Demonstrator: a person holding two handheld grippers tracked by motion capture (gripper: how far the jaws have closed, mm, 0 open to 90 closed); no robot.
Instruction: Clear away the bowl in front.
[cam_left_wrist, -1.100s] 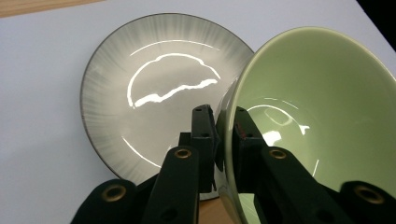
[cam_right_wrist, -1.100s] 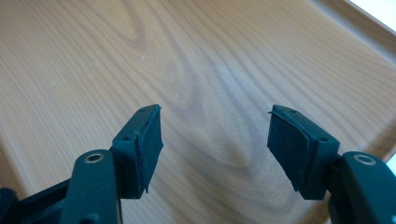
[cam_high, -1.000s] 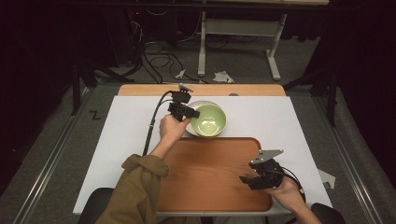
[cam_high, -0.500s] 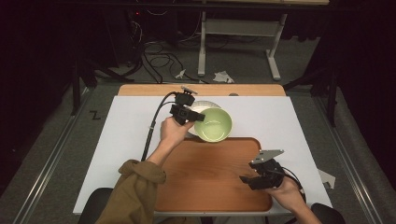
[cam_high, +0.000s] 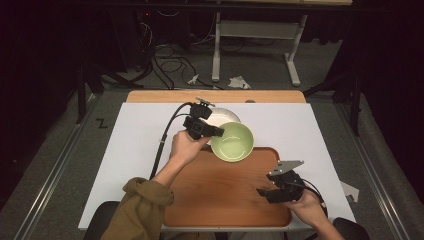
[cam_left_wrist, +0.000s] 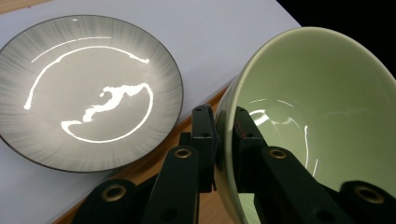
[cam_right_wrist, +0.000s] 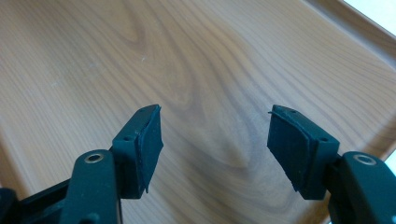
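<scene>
Green bowl (cam_high: 232, 142) lifted off grey plate (cam_high: 220, 117), left tongs (cam_high: 216, 132) pinching its rim; right tongs (cam_high: 263, 192) agape.

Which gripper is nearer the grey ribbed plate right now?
Left. The left gripper holds the pale green ceramic bowl by its rim right beside the grey ribbed plate; the right gripper hovers open over the wooden tray, well away.
</scene>
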